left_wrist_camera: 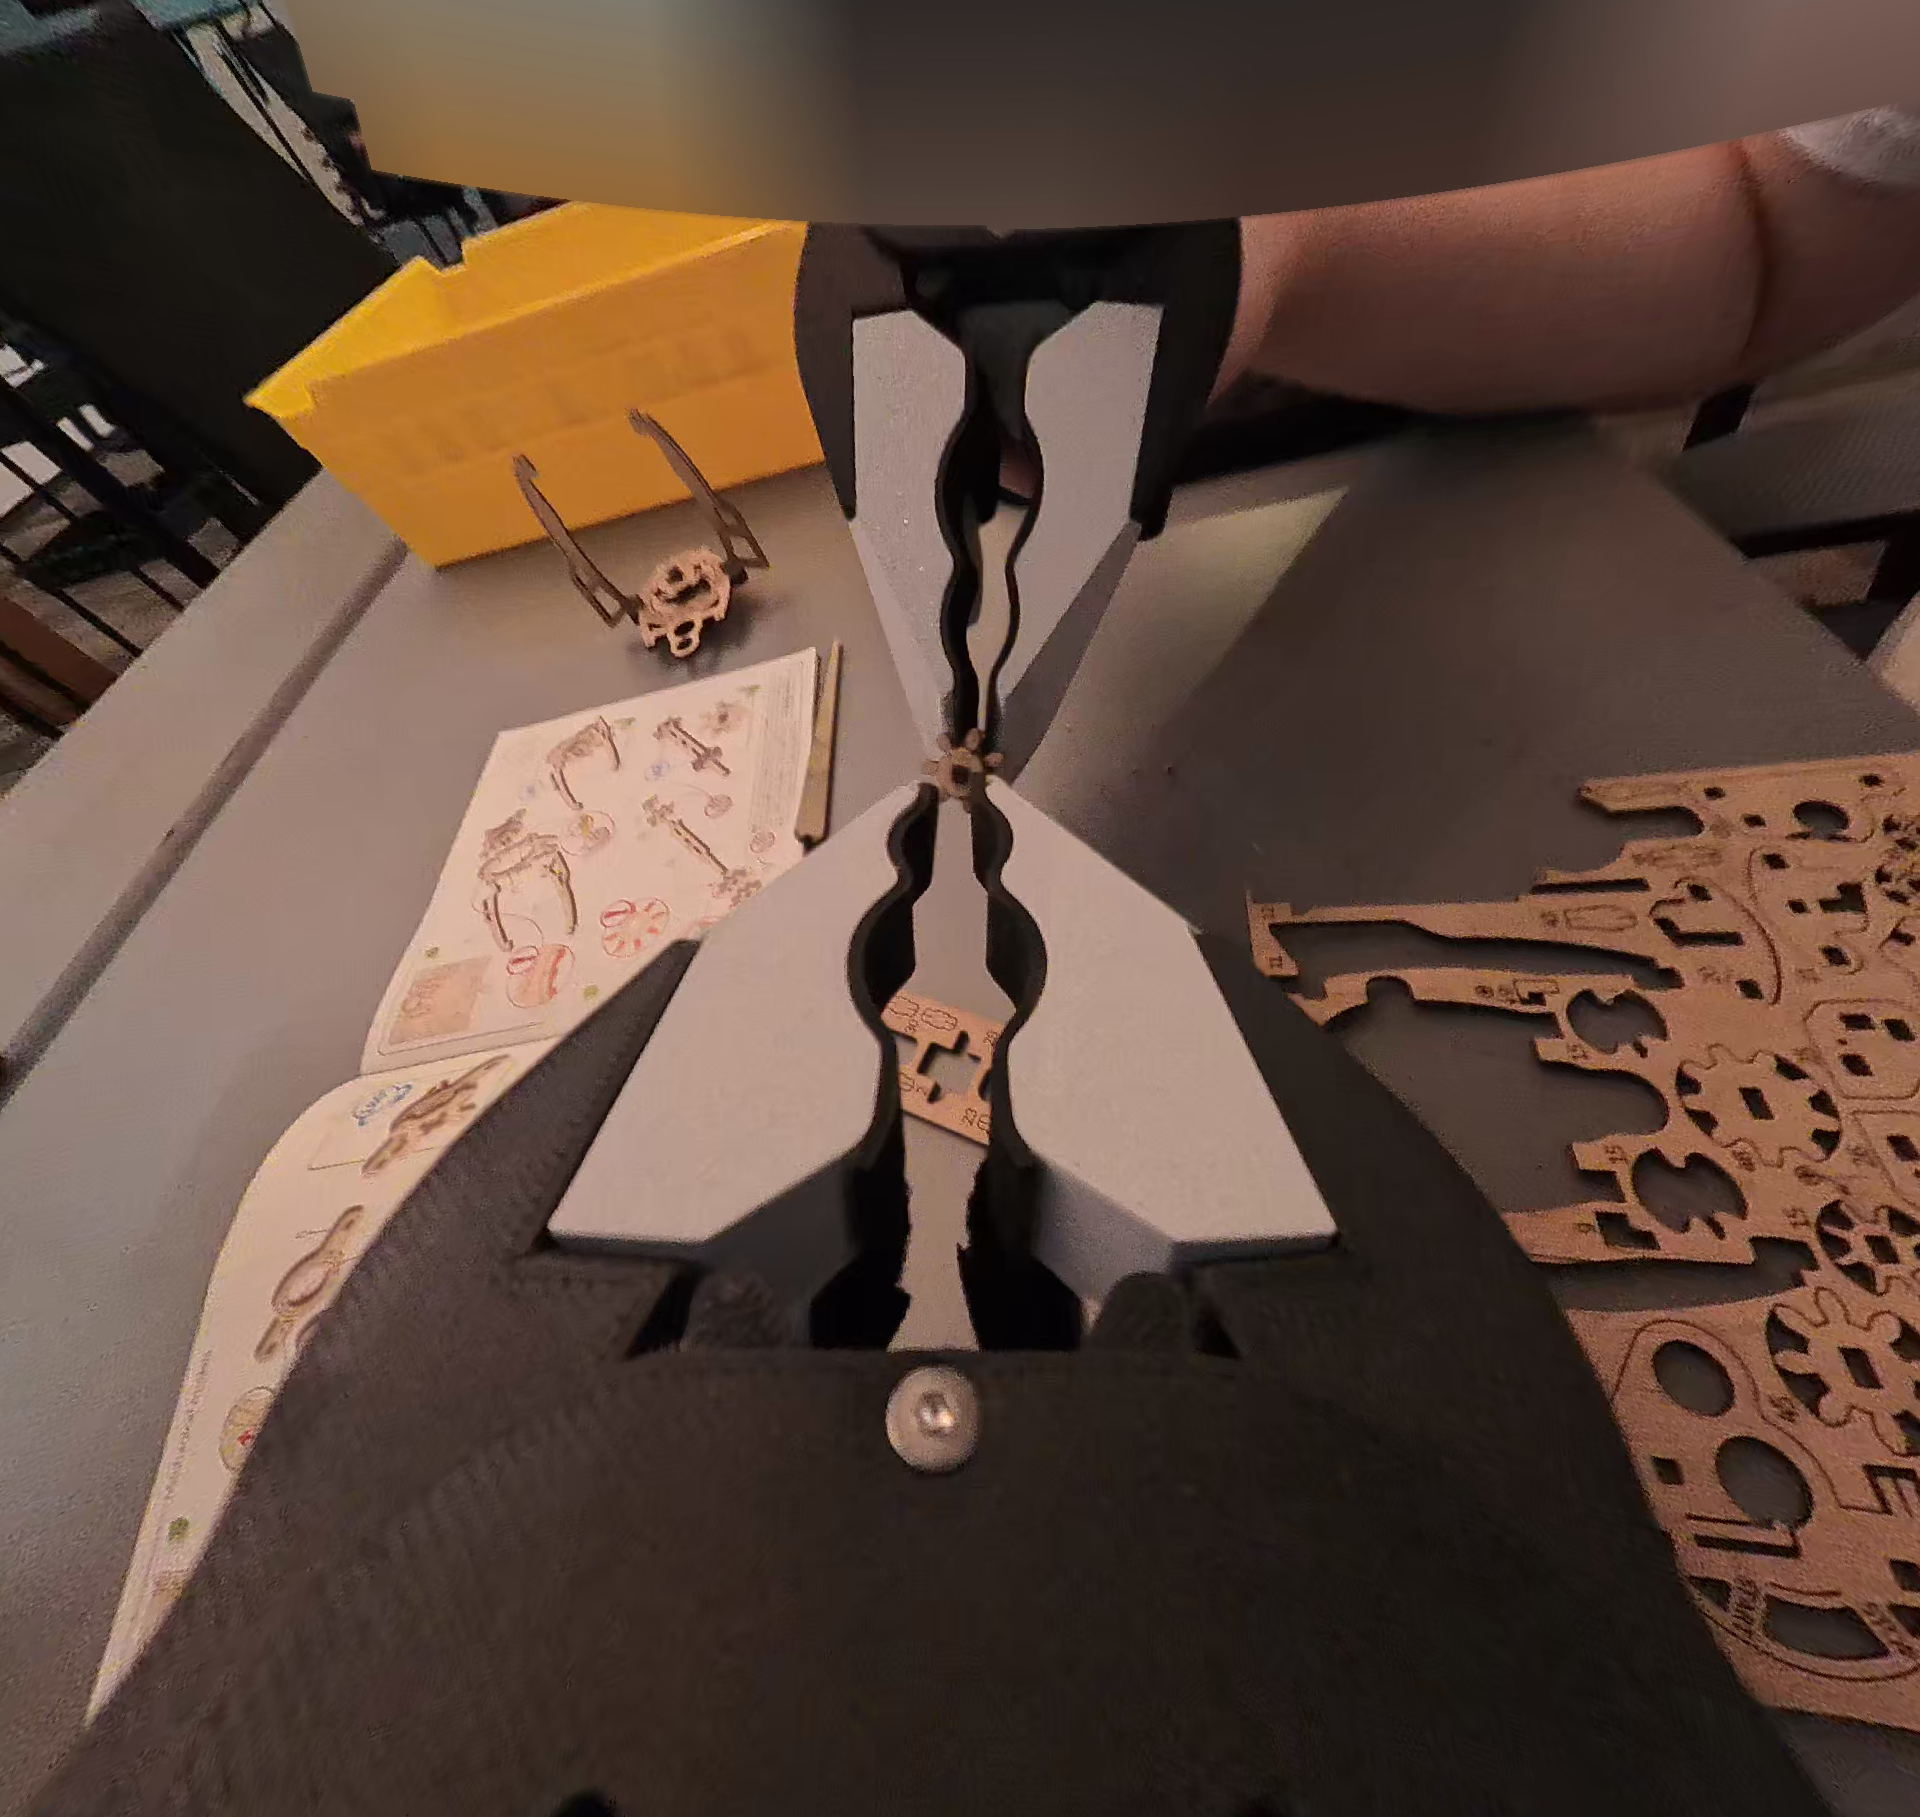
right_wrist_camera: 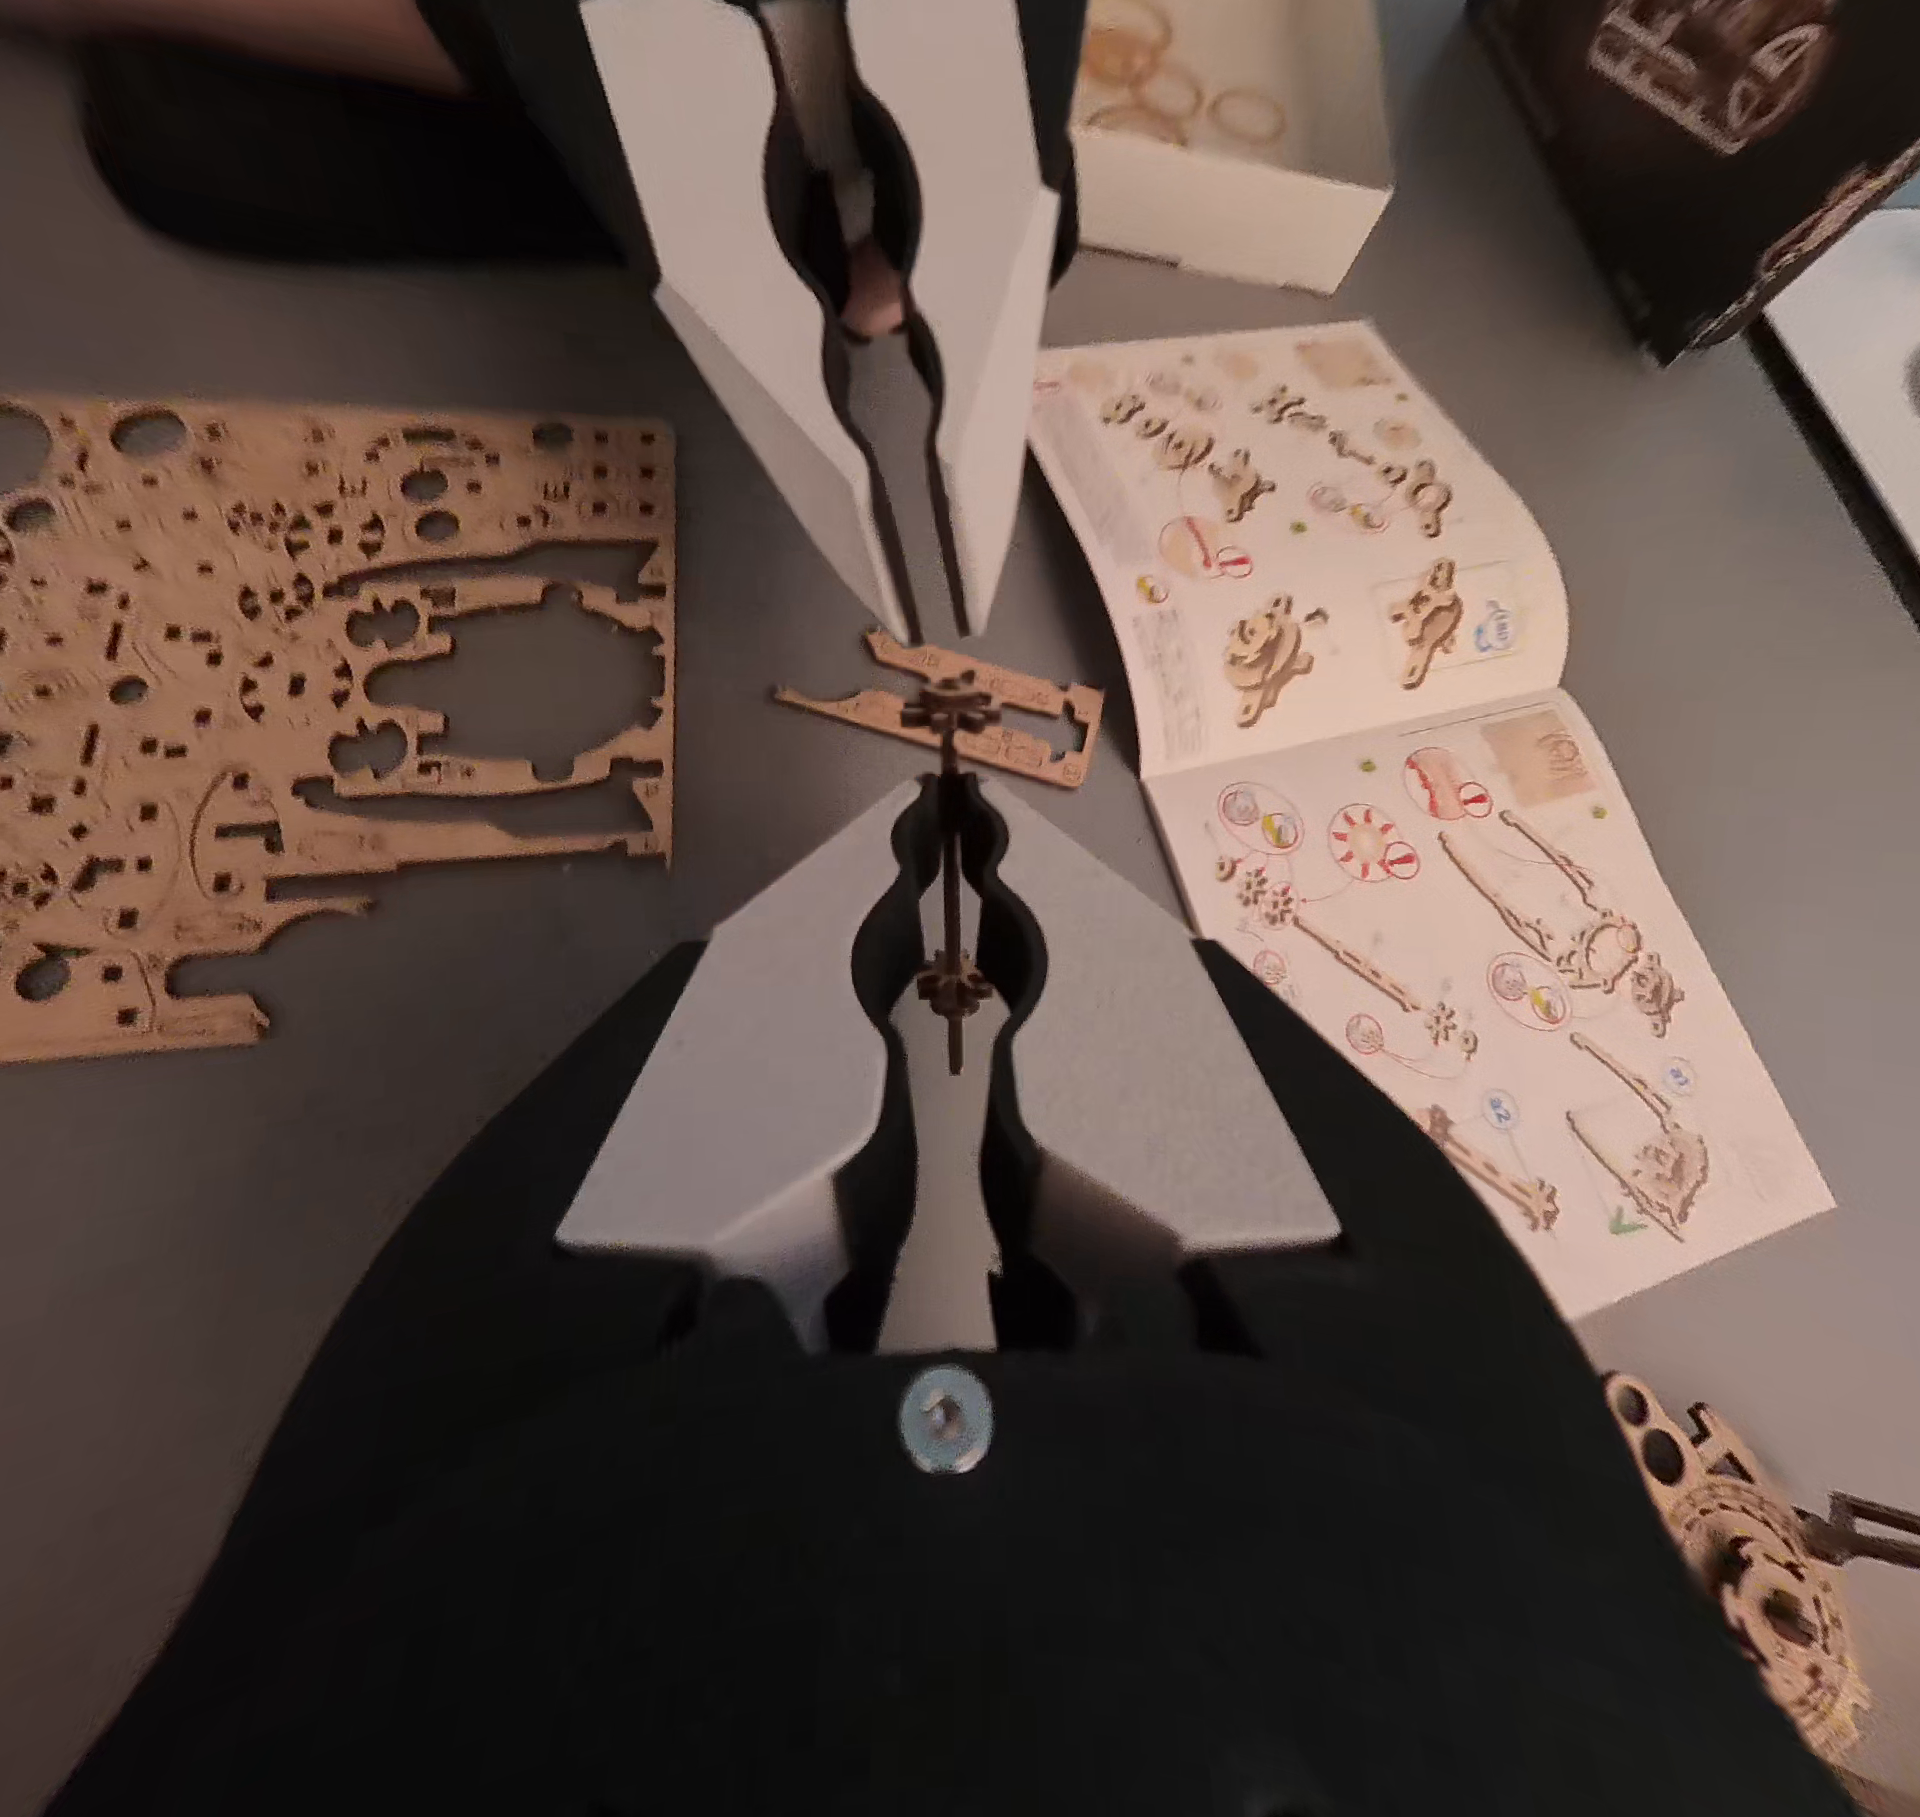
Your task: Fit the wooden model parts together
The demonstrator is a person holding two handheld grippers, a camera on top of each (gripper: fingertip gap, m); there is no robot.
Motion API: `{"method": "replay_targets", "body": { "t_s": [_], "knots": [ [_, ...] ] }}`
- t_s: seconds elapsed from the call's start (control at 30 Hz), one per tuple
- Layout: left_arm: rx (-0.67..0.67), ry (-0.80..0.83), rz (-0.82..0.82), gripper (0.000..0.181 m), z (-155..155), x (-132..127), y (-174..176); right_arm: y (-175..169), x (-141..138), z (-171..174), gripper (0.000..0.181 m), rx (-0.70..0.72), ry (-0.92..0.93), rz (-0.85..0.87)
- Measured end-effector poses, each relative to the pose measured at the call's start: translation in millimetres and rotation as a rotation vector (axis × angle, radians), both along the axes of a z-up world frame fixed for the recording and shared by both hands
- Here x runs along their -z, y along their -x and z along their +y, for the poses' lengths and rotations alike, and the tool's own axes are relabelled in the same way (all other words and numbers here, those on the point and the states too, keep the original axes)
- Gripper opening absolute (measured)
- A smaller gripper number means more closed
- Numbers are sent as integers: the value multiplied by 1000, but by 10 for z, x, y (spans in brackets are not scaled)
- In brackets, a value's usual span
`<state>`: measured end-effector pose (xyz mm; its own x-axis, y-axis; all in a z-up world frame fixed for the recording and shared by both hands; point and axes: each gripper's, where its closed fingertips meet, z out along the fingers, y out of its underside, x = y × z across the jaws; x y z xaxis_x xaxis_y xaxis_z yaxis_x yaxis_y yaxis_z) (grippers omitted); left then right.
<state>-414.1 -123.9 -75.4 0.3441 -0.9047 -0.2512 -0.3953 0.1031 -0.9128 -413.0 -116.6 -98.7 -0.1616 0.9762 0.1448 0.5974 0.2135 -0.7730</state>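
Note:
My right gripper (right_wrist_camera: 951,785) is shut on a thin wooden axle (right_wrist_camera: 951,894) that points forward out of its tips. One small gear (right_wrist_camera: 951,983) sits on the axle between the fingers, and a second gear (right_wrist_camera: 951,709) sits at its far end. My left gripper (left_wrist_camera: 956,801) faces it tip to tip, its jaws a narrow gap apart with nothing between them. Its tips stop just short of the end gear (left_wrist_camera: 961,775). In the left wrist view the right gripper (left_wrist_camera: 977,718) comes in from above. In the right wrist view the left gripper (right_wrist_camera: 935,633) does the same.
A punched-out wooden sheet (right_wrist_camera: 312,676) lies beside a small offcut (right_wrist_camera: 1039,728) under the grippers. An open instruction booklet (right_wrist_camera: 1403,832) lies on the grey table. A partly built model (left_wrist_camera: 675,593) and a yellow bin (left_wrist_camera: 540,396) stand beyond it. A white box (right_wrist_camera: 1226,157) and a dark box (right_wrist_camera: 1714,105) stand farther off. Less than 4 cm separates the two grippers' tips.

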Motion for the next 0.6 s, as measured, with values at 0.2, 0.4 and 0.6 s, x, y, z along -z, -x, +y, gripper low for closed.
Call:
{"method": "replay_targets", "body": {
  "t_s": [0.2,0.4,0.6],
  "knots": [
    [36,16,54,0,-66,121,-70,-17,138,-91,2,-51,-29,-78],
    [57,30,79,0,-99,182,-87,-34,185,-124,2,-64,-18,-109],
    [69,20,71,3,-116,159,-84,-39,174,-156,2,-81,7,-101]
  ]
}}
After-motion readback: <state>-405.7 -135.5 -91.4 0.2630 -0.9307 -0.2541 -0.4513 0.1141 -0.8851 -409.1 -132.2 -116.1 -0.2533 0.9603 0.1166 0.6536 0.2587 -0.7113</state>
